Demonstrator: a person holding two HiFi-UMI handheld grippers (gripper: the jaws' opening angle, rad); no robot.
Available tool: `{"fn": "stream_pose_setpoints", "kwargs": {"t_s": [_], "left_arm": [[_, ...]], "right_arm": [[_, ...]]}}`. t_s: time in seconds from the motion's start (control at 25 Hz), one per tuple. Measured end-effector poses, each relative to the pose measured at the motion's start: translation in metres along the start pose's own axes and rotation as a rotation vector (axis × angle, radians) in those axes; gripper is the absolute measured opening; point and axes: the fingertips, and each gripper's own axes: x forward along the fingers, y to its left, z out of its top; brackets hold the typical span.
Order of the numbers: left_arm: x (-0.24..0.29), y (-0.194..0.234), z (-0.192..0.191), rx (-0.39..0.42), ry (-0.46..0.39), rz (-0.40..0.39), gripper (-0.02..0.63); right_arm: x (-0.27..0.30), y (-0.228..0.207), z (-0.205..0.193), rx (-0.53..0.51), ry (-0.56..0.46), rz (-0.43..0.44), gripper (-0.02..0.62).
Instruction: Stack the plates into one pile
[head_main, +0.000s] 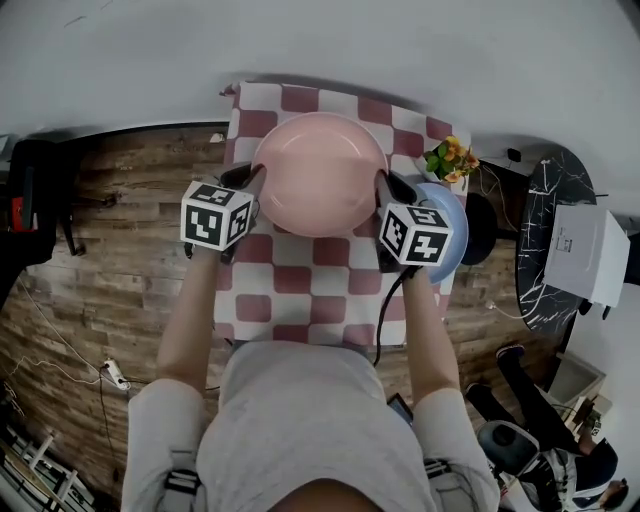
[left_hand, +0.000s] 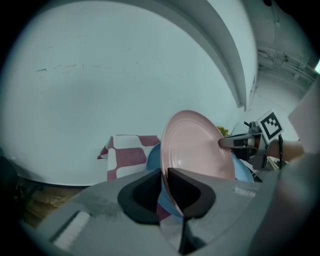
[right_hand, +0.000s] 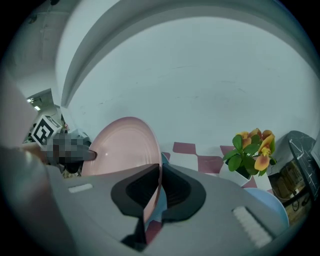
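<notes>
"So, where is the round pink ceramic plate (head_main: 318, 172)?"

"Between the two tongs, over the red-and-white checked tablecloth (head_main: 300, 290). The left tongs (head_main: 252, 185) are clamped on its left rim and the right tongs (head_main: 385, 190) on its right rim, straight across from each other."

"And the other one?"

"The round pale-blue plate (head_main: 458, 235) lies just outside the right tongs, partly under them. That hand is nearer, so I'd judge the pink plate must travel rightward."

"How does the pink plate look?"

"Glossy, shallow and empty, with faint rings inside the rim. Being round, it has no long axis to line up."
</notes>
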Motion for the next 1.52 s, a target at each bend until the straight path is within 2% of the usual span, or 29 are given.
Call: {"fn": "stream_pose_setpoints", "kwargs": {"t_s": [0.28, 0.6, 1.04, 1.28, 1.4, 1.52], "left_arm": [[0.016, 0.007, -0.002, 0.032, 0.026, 0.025, 0.058], [0.028, 0.017, -0.004, 0.091, 0.018, 0.096, 0.071], [0.034, 0.024, -0.014, 0.095, 0.031, 0.104, 0.080], [0.033, 0.026, -0.015, 0.094, 0.029, 0.104, 0.080], [0.029, 0.027, -0.012, 0.096, 0.008, 0.110, 0.080], [0.022, 0.026, -0.004, 0.105, -0.034, 0.114, 0.078]], "right_arm": [[0.020, -0.010, -0.008, 0.001, 0.048, -0.012, 0.028], [0.038, -0.015, -0.018, 0.005, 0.105, -0.030, 0.031], [0.053, -0.022, -0.043, -0.016, 0.190, -0.073, 0.040], [0.057, -0.021, -0.051, -0.067, 0.203, -0.094, 0.054], [0.058, -0.015, -0.051, -0.105, 0.185, -0.078, 0.111], [0.053, -0.014, -0.045, -0.078, 0.131, -0.087, 0.126]]}}
